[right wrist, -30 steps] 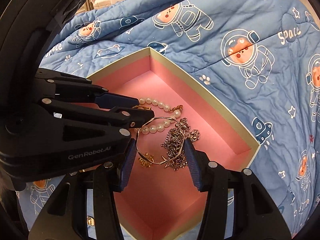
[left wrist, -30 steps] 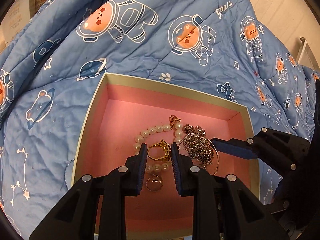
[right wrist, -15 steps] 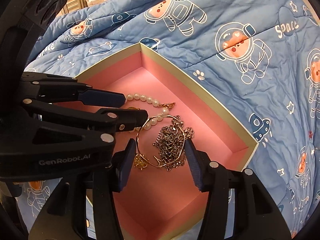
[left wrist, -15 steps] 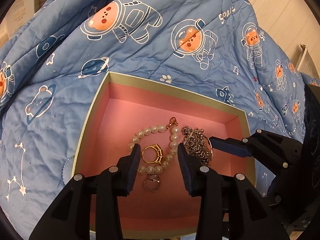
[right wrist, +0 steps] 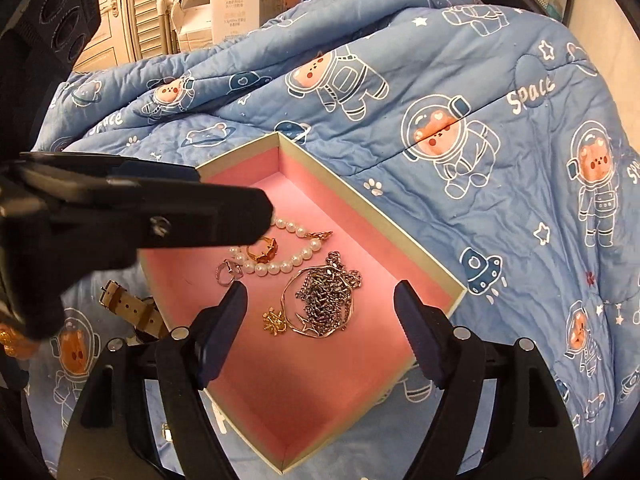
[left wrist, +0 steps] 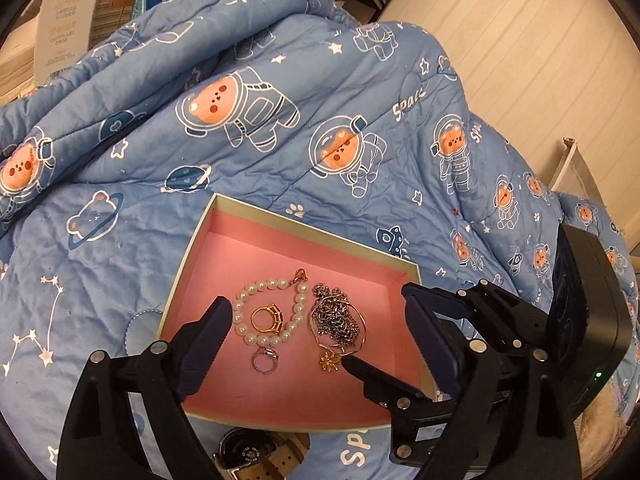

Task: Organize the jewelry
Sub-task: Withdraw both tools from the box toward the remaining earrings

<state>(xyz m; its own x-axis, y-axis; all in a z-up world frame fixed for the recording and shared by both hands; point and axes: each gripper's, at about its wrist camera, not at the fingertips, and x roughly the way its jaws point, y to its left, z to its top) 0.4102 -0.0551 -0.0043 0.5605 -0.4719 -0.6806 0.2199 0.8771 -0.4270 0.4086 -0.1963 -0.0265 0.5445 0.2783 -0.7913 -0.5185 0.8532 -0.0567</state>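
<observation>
Only the left wrist view shows the watch face (left wrist: 246, 450).

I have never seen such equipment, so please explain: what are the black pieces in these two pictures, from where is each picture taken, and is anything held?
A person holds a hand tool with a two-finger claw in each hand; each tool carries a camera that looks along its fingers. One picture comes from the left claw, the other from the right claw. Both look down into a pink box on a blue quilt. In it lie a pearl bracelet, a gold ring, a silver ring and a tangled chain. A watch lies outside. Both claws are opening; nothing is held.
</observation>
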